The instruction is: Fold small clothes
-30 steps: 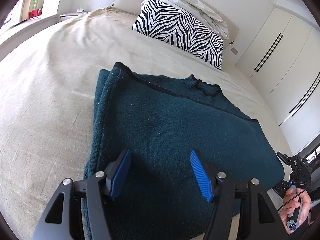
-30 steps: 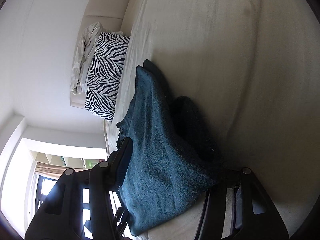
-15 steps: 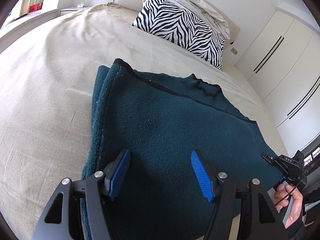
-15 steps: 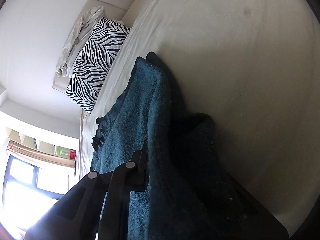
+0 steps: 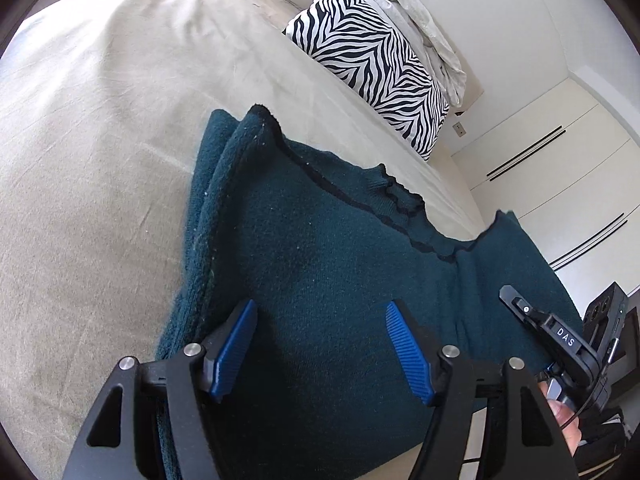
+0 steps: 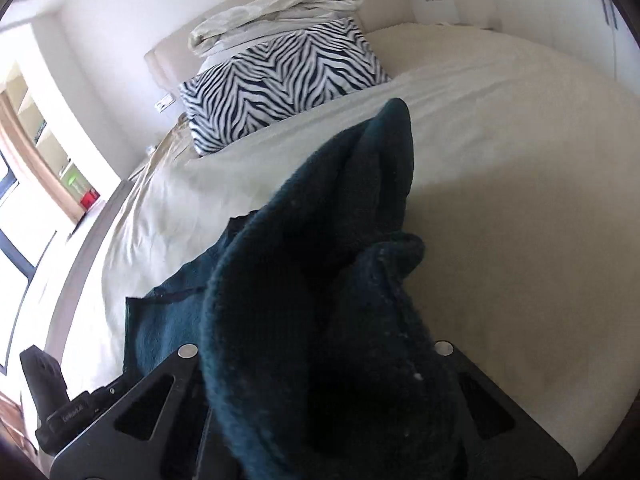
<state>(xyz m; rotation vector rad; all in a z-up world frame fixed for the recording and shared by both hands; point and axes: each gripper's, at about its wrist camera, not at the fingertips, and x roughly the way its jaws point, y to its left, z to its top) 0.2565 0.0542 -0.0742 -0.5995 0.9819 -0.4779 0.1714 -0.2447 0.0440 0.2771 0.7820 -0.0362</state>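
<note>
A dark teal knit sweater (image 5: 320, 248) lies on the beige bed, its left side folded over and its black-trimmed neckline toward the pillow. My left gripper (image 5: 322, 344) is open, its blue pads (image 5: 236, 344) hovering over the sweater's near part, holding nothing. My right gripper (image 6: 316, 400) is shut on the sweater's right edge (image 6: 320, 280) and lifts it; the cloth bunches up over the fingers and hides them. In the left wrist view the right gripper (image 5: 560, 340) shows at the sweater's raised right edge.
The beige bed (image 5: 100, 140) spreads left and beyond the sweater. A zebra-print pillow (image 5: 372, 52) with crumpled pale bedding (image 5: 424, 20) leans on the headboard. White wardrobe doors (image 5: 560, 184) stand at the right. A window and shelves (image 6: 40, 152) lie beyond the bed.
My right gripper has lifted the sweater's right edge and turned upright, carrying the cloth up and inward. My left gripper stayed open and shifted slightly over the sweater.
</note>
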